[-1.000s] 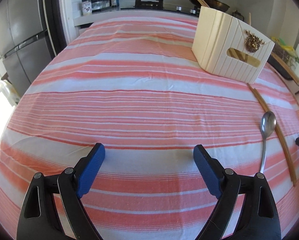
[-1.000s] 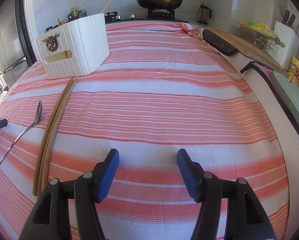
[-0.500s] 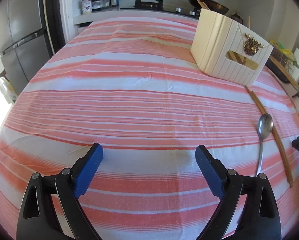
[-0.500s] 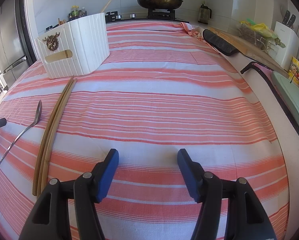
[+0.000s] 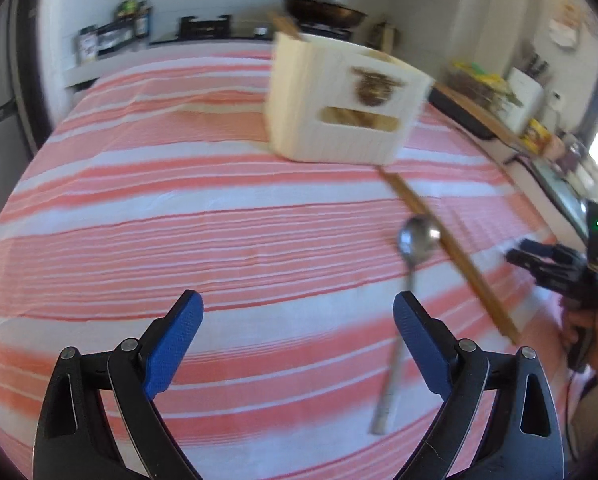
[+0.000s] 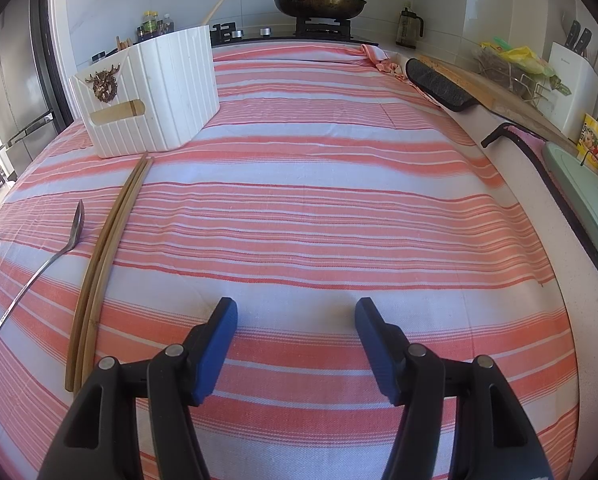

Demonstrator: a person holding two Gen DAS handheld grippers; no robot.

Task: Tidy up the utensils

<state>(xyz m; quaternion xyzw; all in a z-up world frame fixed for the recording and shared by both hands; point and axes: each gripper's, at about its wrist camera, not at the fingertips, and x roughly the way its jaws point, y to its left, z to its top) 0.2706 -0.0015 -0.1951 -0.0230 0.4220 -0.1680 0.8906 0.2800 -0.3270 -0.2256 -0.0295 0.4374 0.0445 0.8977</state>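
Observation:
A metal spoon (image 5: 417, 238) lies on the striped cloth, its handle running down past my left gripper's right finger. A pair of long wooden chopsticks (image 5: 451, 252) lies just right of the spoon, reaching back to the white ribbed utensil box (image 5: 339, 108). My left gripper (image 5: 297, 304) hangs wide open over bare cloth, nothing between its fingers. My right gripper (image 6: 297, 308) is open too, above empty cloth, with the chopsticks (image 6: 107, 248), spoon (image 6: 59, 258) and box (image 6: 151, 96) to its left. A hand holds the right gripper (image 5: 555, 264) at the left view's right edge.
A stove with a lidded pan (image 6: 319, 0) stands behind the table. A black mat (image 6: 439, 86), a wooden board and a knife block (image 6: 571, 76) line the right counter. Bottles (image 6: 153, 26) and a fridge (image 6: 11, 80) are at the back left.
My left gripper has swung right and turned, so the spoon and chopsticks sit nearer its right finger, and its jaws stand slightly wider. The right gripper has not moved.

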